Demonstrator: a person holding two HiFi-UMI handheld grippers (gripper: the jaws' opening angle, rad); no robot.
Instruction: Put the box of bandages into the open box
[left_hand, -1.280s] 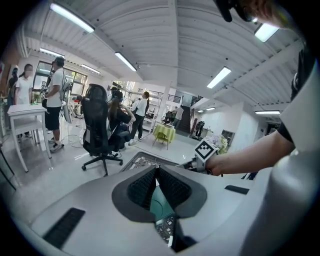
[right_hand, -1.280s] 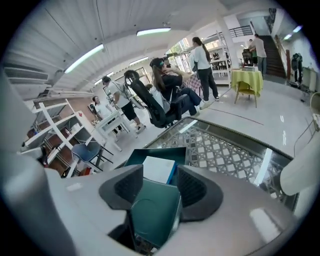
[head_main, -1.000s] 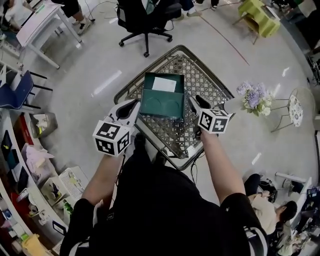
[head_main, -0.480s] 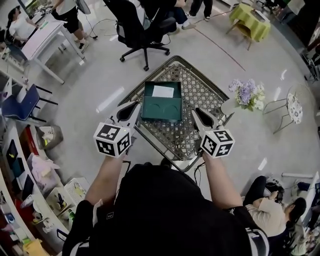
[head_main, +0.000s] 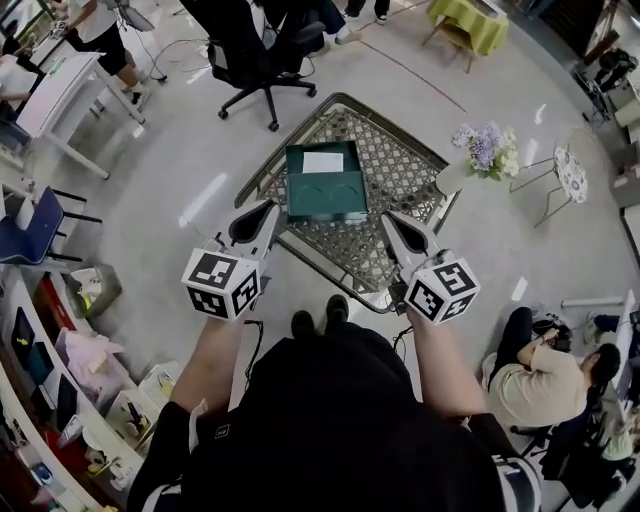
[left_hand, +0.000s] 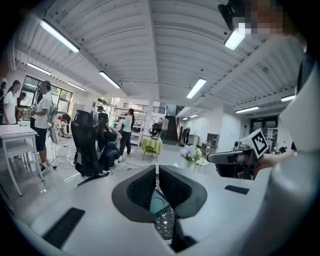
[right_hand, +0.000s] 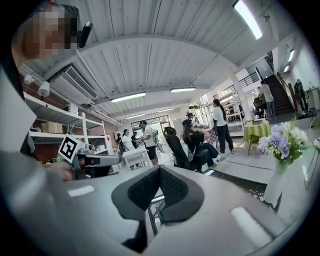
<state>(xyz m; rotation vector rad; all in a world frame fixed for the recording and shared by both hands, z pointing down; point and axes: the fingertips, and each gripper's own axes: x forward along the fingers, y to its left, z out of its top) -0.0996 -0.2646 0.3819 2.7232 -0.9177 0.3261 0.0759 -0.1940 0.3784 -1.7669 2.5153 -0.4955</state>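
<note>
A dark green open box (head_main: 325, 190) lies on a metal lattice table (head_main: 400, 170). A white box of bandages (head_main: 322, 162) rests in its far half; the near half shows two round recesses. My left gripper (head_main: 265, 212) hangs left of and nearer than the green box, apart from it, jaws together and empty. My right gripper (head_main: 392, 225) is to the box's near right, also apart; its jaws have just been closing with nothing between them and now stand shut. In the left gripper view the pads (left_hand: 145, 186) meet over a sliver of the green box (left_hand: 159, 202).
A vase of purple flowers (head_main: 480, 150) stands at the table's right corner. A black office chair (head_main: 250, 60) is beyond the table, a white desk (head_main: 50, 90) at far left. A seated person (head_main: 540, 375) is at lower right. Shelves line the left edge.
Both grippers have drawn back from the green box's sides towards me and risen. The right gripper's jaws have closed. The white box stays in the green box.
</note>
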